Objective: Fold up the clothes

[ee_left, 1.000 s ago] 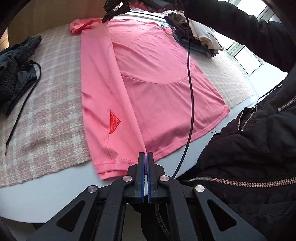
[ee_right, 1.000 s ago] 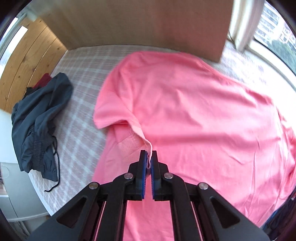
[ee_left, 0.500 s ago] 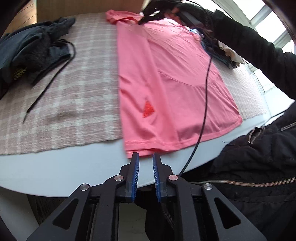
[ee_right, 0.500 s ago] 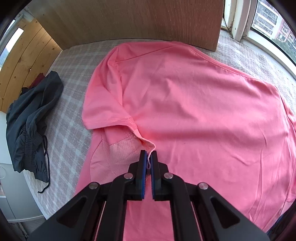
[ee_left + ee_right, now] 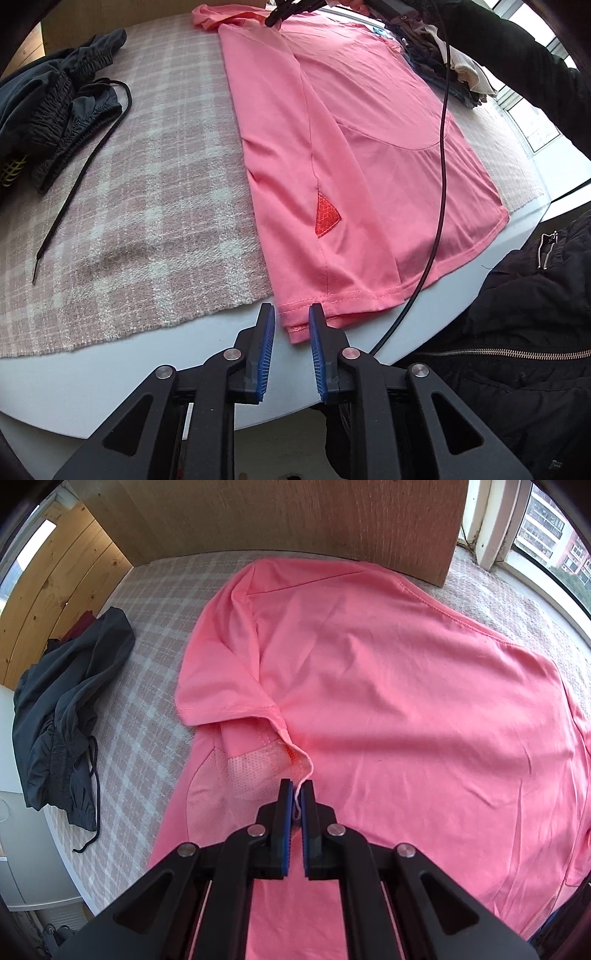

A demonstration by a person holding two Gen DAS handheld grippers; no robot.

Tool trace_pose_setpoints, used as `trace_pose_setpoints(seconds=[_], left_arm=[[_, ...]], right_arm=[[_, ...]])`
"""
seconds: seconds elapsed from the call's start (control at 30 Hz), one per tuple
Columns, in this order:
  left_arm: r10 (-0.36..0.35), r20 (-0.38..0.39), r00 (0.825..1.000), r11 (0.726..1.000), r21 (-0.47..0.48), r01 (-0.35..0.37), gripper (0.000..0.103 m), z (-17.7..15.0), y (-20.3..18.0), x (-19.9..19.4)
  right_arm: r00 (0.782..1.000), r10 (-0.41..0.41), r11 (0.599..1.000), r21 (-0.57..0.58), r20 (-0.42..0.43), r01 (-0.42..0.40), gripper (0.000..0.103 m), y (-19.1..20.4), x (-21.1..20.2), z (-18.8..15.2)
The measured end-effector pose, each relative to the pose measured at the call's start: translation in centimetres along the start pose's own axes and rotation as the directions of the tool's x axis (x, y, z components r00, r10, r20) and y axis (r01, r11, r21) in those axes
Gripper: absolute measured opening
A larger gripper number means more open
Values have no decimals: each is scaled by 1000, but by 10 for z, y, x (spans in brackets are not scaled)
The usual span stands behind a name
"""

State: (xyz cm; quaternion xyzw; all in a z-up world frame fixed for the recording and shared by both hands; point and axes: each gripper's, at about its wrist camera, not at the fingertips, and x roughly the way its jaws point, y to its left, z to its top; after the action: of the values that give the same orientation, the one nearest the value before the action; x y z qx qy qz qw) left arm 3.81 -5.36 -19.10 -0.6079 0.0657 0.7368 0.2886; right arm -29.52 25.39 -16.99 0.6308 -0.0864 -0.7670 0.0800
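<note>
**Inspector:** Where is the shirt?

**Assistant:** The pink shirt [image 5: 362, 155] lies flat on a checked cloth [image 5: 155, 177] over a white table [image 5: 110, 373], with one side folded in along its length. Its hem corner hangs just past the cloth's edge onto bare table.

**Inspector:** Grippers?

**Assistant:** The left gripper [image 5: 291, 325] has just been opening; its jaws stand apart either side of the hem corner, and the pads do not press on it. The right gripper [image 5: 296, 797] is clamped on a thin fold of the shirt near the sleeve [image 5: 221, 686], at the far end.

**Inspector:** Surroundings?

**Assistant:** Dark shorts [image 5: 55, 110] lie crumpled on the cloth well to the left, their drawstring [image 5: 74, 177] trailing toward the near edge. A clothes pile [image 5: 454, 70] sits beyond the shirt's right side. A wooden board [image 5: 295, 517] stands behind the table.

**Inspector:** Obstructions?

**Assistant:** A black cable [image 5: 441, 177] hangs across the shirt's right half. The person's black jacket [image 5: 524, 332] fills the near right.
</note>
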Motion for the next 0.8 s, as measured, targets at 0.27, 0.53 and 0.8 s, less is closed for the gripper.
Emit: trace_pose_setpoints(seconds=[0.27, 0.53, 0.8], left_arm=[[-34, 7, 999, 999, 2, 34, 2, 1, 2, 3], [-48, 55, 997, 997, -51, 51, 2, -10, 3, -21], [-101, 65, 993, 984, -138, 109, 2, -36, 6, -17]], right_arm=[[1000, -9, 1000, 0, -8, 9, 4, -3, 5, 3], [999, -36, 999, 10, -4, 36, 4, -8, 3, 9], [999, -53, 998, 13, -9, 54, 4, -10, 10, 10]])
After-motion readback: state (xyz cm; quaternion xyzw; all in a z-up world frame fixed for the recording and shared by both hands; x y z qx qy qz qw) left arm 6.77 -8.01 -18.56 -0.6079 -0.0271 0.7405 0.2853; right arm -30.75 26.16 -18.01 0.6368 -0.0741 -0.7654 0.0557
